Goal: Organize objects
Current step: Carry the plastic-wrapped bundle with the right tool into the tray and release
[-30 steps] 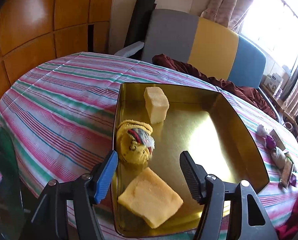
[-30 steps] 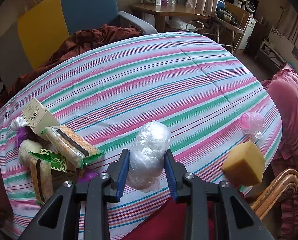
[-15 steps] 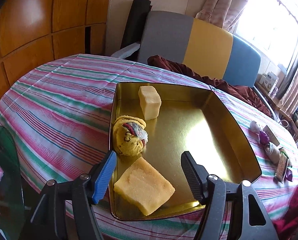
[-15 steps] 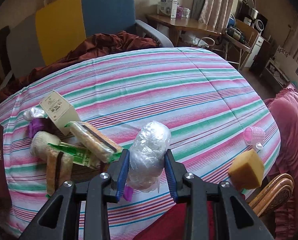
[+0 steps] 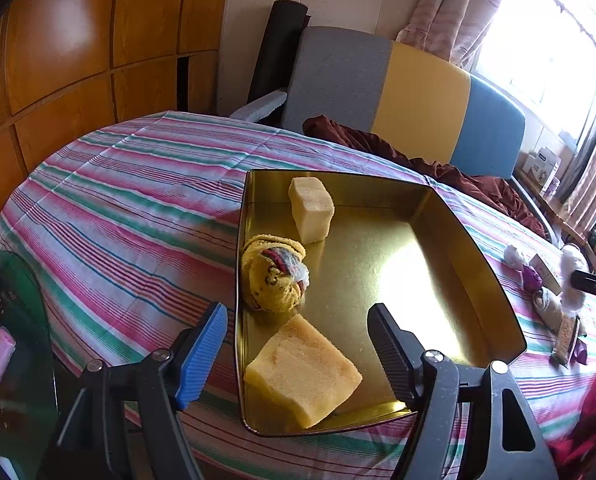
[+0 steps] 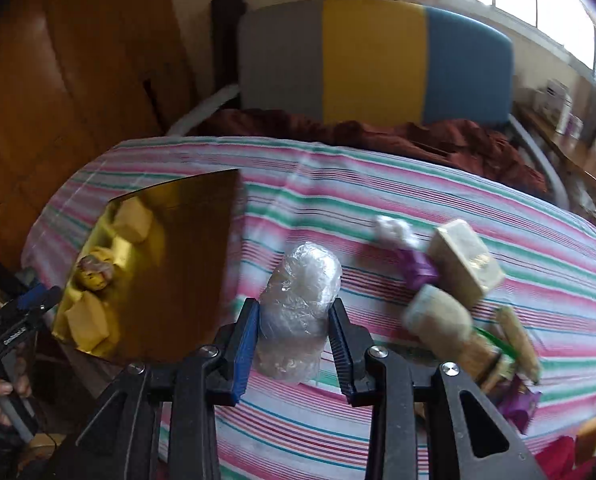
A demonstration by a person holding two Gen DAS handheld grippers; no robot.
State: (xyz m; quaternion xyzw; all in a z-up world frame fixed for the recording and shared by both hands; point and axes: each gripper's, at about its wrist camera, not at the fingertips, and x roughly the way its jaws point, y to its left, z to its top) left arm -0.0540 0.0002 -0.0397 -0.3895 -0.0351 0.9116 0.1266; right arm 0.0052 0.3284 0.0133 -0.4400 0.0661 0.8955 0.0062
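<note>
Right gripper (image 6: 294, 340), tilted down, clamps plastic-wrapped bundle (image 6: 298, 308); left gripper (image 5: 298, 350) opening.

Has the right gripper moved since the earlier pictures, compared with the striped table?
Yes. The right gripper, shut on the plastic-wrapped bundle, has swung left along the striped table: the gold tray, unseen earlier in this view, now lies just left of it.

Tin (image 5: 473, 240): gold. Sponges (image 5: 301, 376): pale yellow. Bench cloth (image 5: 138, 208): striped pink, green, white. Chair back (image 5: 417, 92): banded grey, yellow, blue.
</note>
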